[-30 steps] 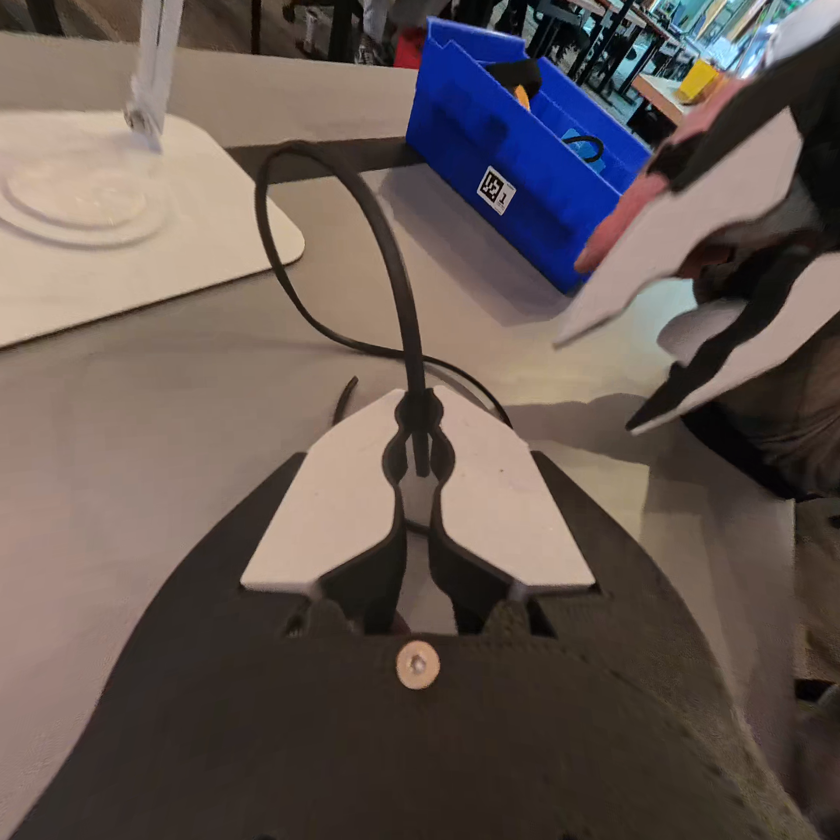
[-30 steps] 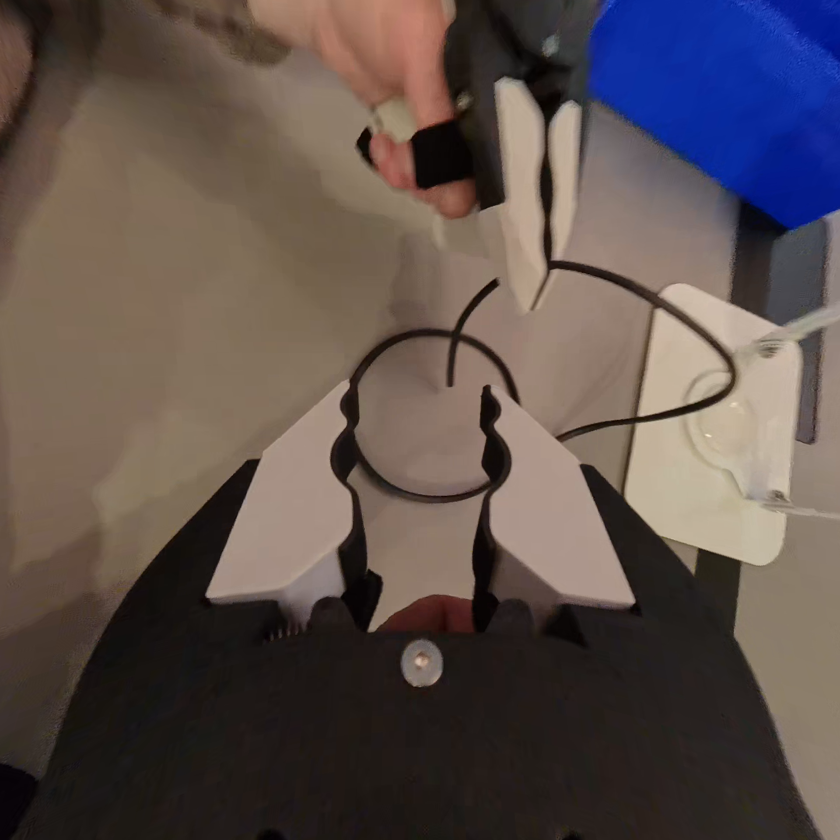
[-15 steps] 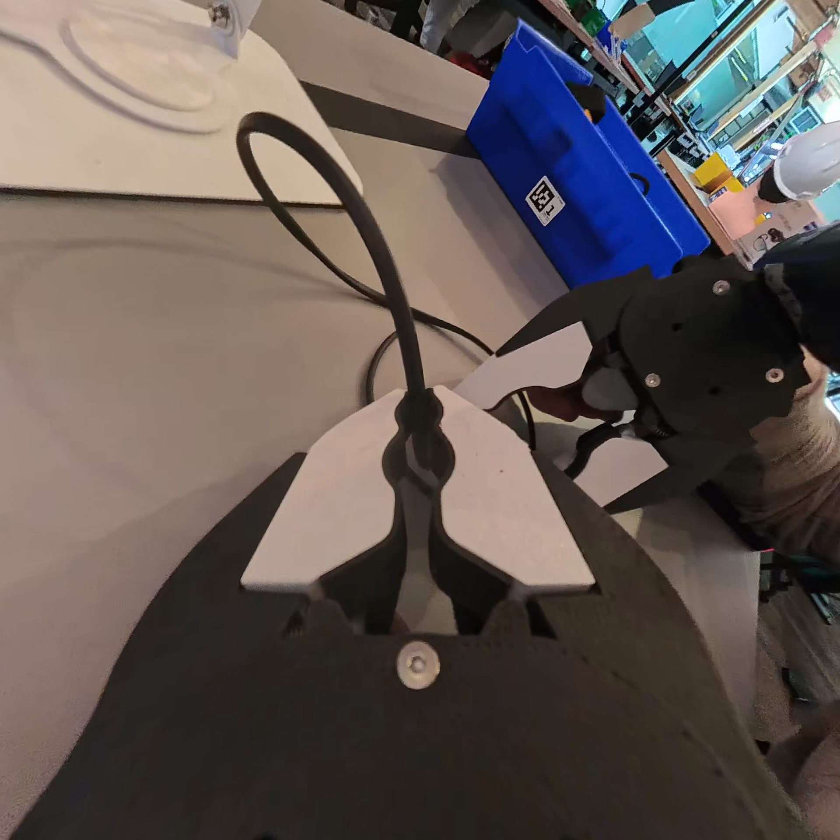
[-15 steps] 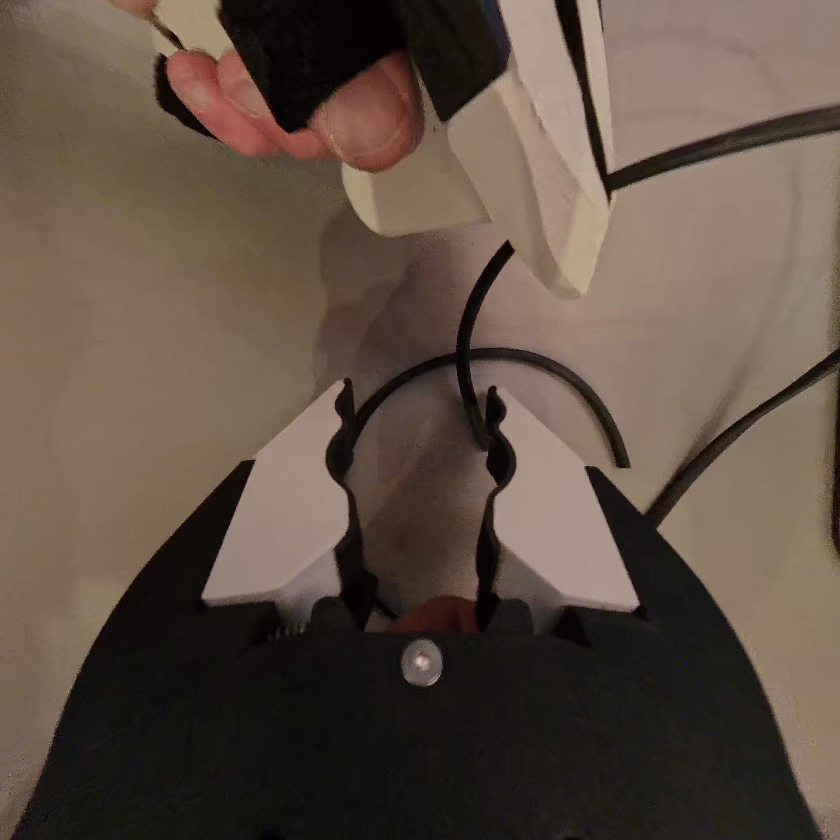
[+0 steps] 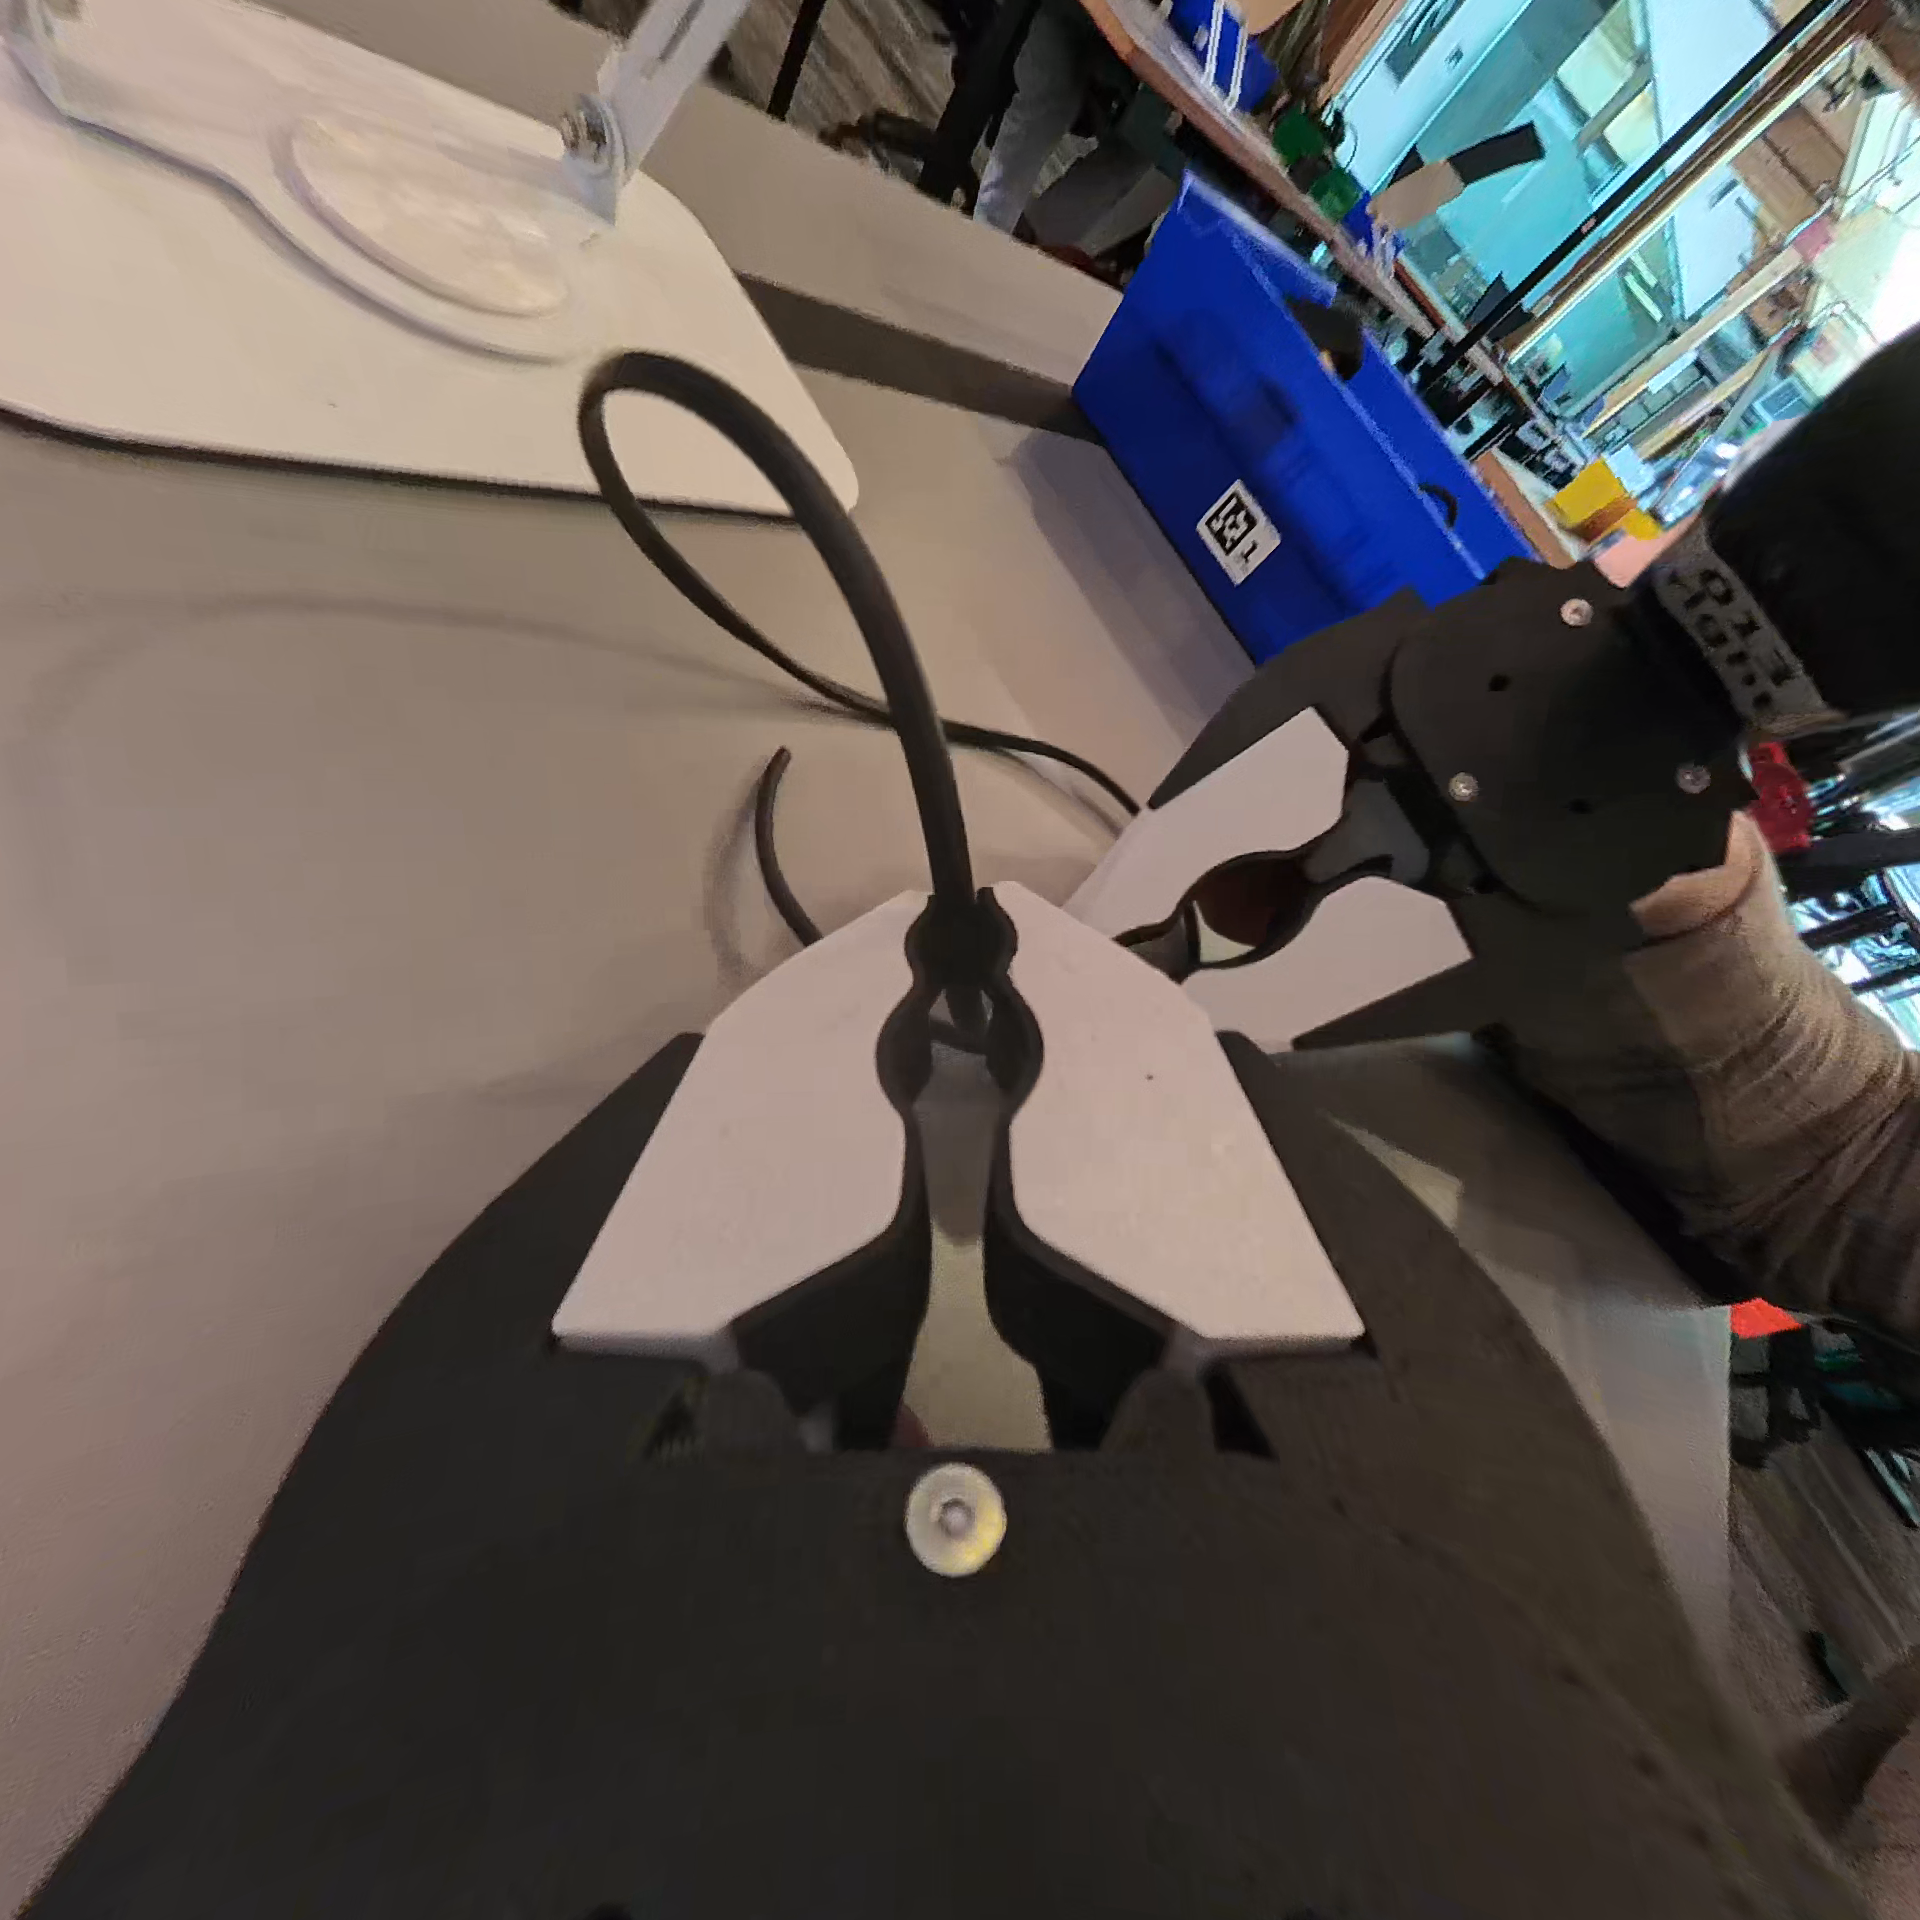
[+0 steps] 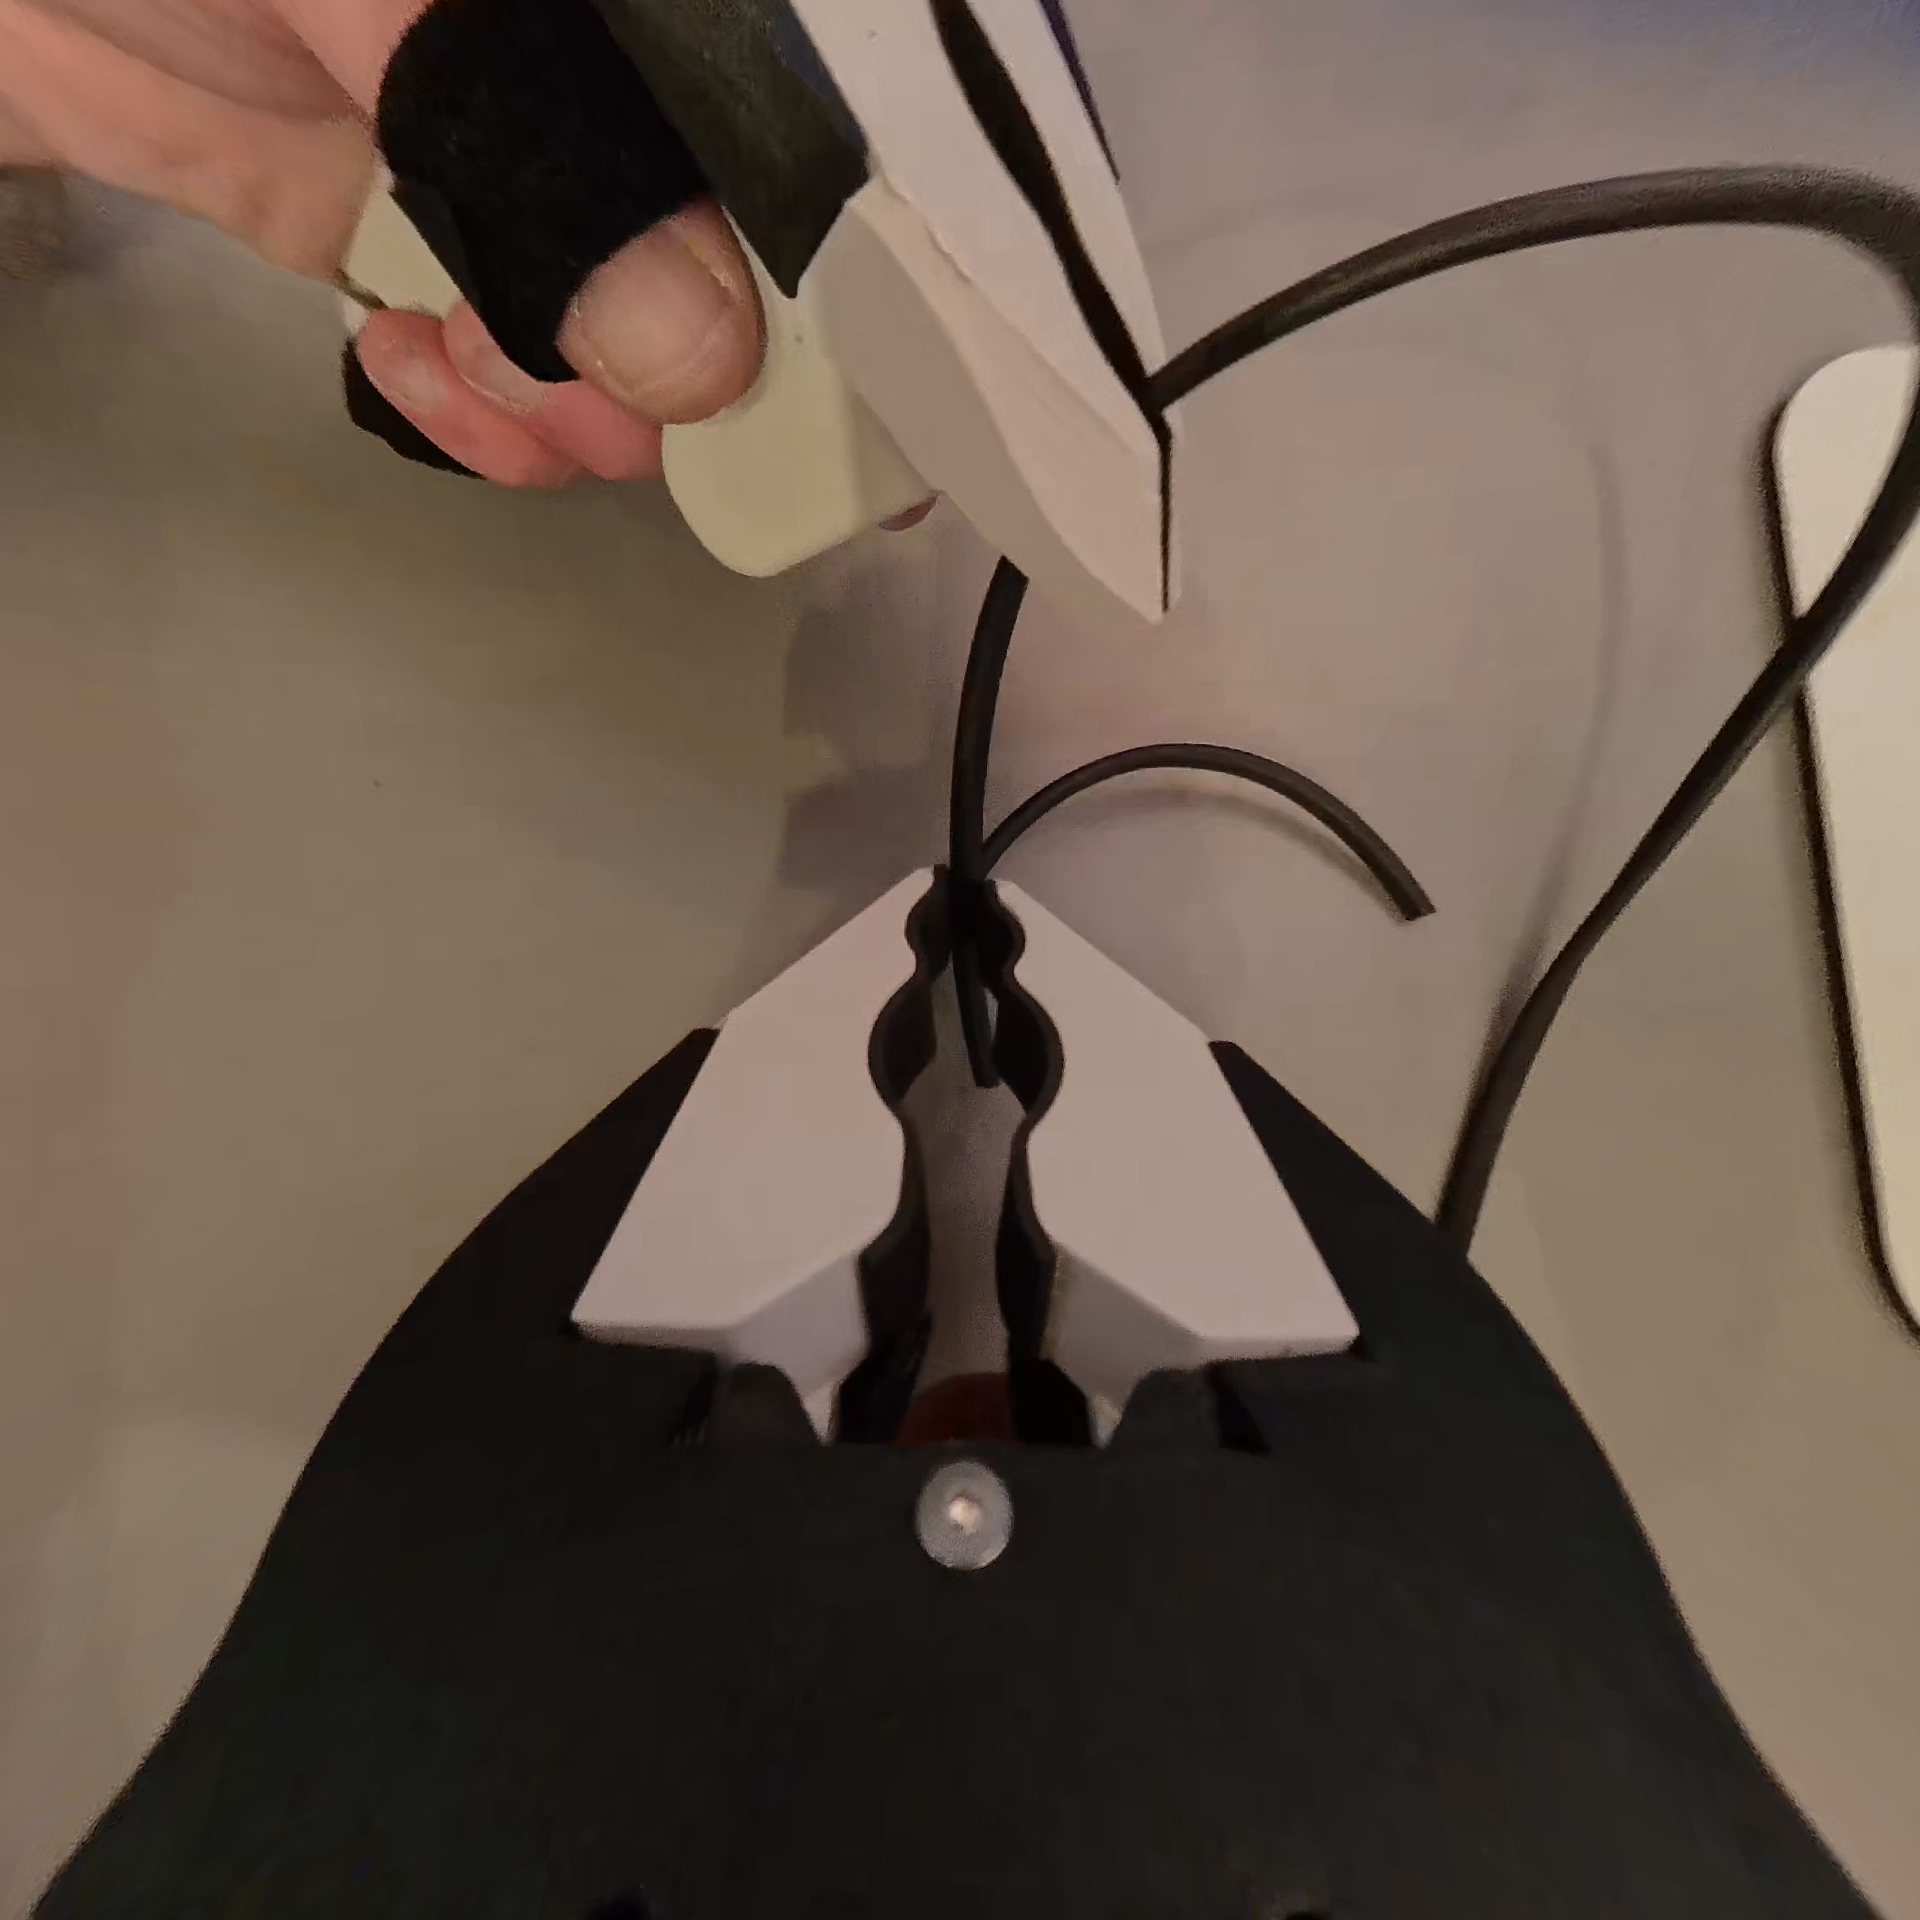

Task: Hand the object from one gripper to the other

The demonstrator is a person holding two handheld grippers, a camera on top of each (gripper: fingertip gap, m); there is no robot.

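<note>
A thin black cable (image 5: 873, 623) rises in a loop from my left gripper (image 5: 961, 909), which is shut on it near one end. The loop bends back down to the grey table. My right gripper (image 6: 966, 888) is shut on the cable (image 6: 977, 707) just below the left gripper (image 6: 1155, 520), pinching the short end piece and a second strand. That strand's free tip curves off to the right. In the left wrist view the right gripper (image 5: 1143, 930) sits close to the right, fingers together.
A blue bin (image 5: 1278, 488) with a square tag stands at the back right. A white base plate (image 5: 312, 312) with a clear stand lies at the back left and also shows in the right wrist view (image 6: 1870, 831). A hand (image 6: 582, 343) holds the left gripper. Tip to tip, the grippers are about 6 cm apart.
My right gripper has gone from open to shut on the cable's end piece, close under the left gripper. The left gripper keeps its grip and has tilted a little.
</note>
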